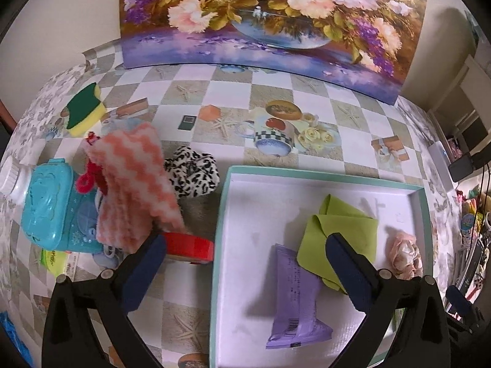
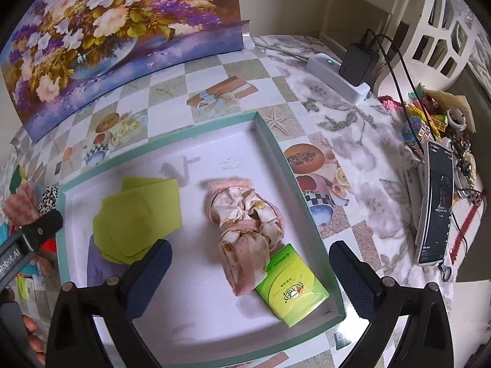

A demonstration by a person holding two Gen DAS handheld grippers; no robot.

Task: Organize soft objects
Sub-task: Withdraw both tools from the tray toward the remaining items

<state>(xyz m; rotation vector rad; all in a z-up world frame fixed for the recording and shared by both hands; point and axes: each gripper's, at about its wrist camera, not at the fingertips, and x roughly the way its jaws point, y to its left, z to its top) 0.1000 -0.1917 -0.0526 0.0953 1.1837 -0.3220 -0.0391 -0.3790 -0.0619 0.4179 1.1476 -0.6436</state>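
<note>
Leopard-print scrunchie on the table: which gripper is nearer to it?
Left. The left gripper hangs over the tray's left edge, next to the leopard-print scrunchie. The right gripper sits over the tray's right half, farther away.

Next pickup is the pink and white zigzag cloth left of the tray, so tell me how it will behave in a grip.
The zigzag cloth looks fluffy and lies draped over other items, so it will probably sag and hang floppy. Likely light. Its edge lies against the red tape roll and the leopard-print piece, so it may drag them.
</note>
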